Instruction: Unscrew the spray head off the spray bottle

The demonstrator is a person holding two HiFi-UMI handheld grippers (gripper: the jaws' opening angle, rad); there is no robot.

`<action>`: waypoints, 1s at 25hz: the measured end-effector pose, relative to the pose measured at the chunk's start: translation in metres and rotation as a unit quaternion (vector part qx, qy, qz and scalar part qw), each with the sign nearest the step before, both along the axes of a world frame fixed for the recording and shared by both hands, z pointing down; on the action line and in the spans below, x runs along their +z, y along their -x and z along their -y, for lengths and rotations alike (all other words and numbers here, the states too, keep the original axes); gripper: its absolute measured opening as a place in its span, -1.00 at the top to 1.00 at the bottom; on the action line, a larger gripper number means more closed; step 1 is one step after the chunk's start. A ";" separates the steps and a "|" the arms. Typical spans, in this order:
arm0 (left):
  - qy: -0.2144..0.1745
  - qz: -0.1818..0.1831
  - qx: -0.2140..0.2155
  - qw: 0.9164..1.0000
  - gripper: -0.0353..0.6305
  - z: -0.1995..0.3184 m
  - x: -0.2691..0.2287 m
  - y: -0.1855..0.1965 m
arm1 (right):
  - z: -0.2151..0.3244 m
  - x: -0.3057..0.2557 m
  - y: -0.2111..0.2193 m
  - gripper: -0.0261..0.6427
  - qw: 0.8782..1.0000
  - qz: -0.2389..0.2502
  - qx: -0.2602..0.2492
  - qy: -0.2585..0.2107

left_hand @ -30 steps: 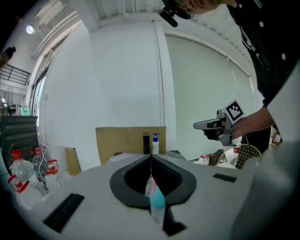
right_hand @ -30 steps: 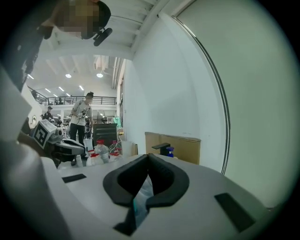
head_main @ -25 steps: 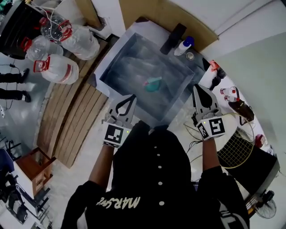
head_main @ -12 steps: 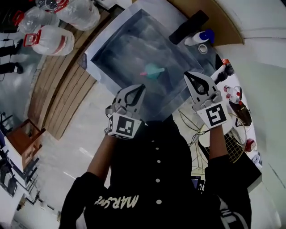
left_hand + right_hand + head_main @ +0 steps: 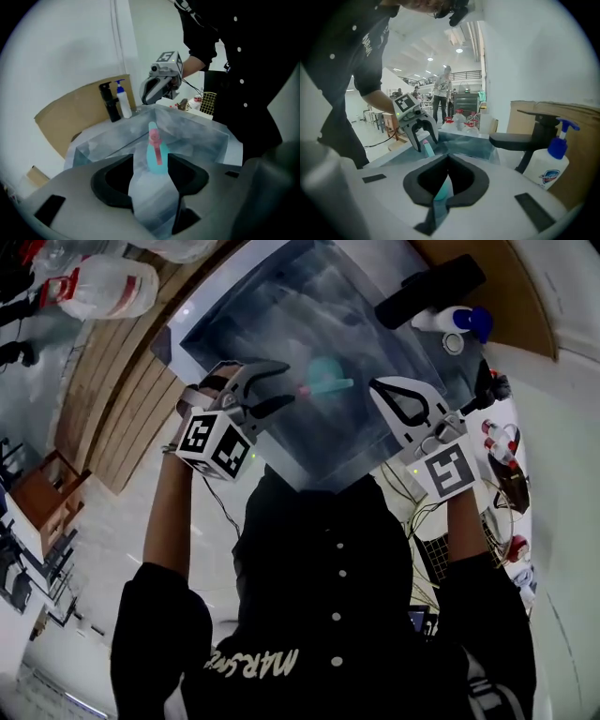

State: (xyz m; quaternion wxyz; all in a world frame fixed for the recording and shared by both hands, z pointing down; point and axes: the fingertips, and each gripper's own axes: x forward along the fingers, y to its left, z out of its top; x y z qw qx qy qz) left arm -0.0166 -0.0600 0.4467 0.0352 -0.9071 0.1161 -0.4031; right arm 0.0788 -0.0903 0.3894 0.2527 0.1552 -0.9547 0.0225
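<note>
A teal spray bottle [image 5: 323, 381] with a pink spray head [image 5: 154, 137] is inside a translucent grey-blue tub [image 5: 281, 306]. My left gripper [image 5: 281, 385] hovers over the tub's near left side. Its jaws are opening, and nothing is pressed between them. In the left gripper view the bottle [image 5: 155, 159] shows just beyond the left gripper [image 5: 150, 157]. In the right gripper view, the left gripper [image 5: 417, 136] straddles the bottle's top [image 5: 425, 140]. My right gripper [image 5: 377, 388] is shut and empty, over the tub's near right side, right of the bottle.
A white pump bottle with a blue pump [image 5: 459, 320] and a black object [image 5: 427, 292] stand behind the tub against brown board. Water jugs [image 5: 98, 287] lie at far left beside wooden planks [image 5: 103, 381]. Small bottles [image 5: 497, 442] and a racket [image 5: 469, 559] sit at right.
Both grippers have moved forward from the tub's near edge to over it. The left jaws have gone from shut to open. The right jaws stay shut.
</note>
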 end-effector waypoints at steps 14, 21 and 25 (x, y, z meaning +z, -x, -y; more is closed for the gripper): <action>0.132 0.068 0.187 0.971 -0.20 -0.003 0.095 -0.044 | -0.001 0.030 0.005 0.89 0.998 0.024 -0.005 0.062; 0.114 0.003 0.238 0.965 -0.25 -0.004 0.109 -0.063 | -0.001 0.032 0.010 0.89 0.995 0.051 0.005 0.082; 0.116 -0.021 0.247 0.962 -0.25 -0.006 0.121 -0.070 | -0.002 0.039 0.009 0.89 0.996 0.040 0.001 0.083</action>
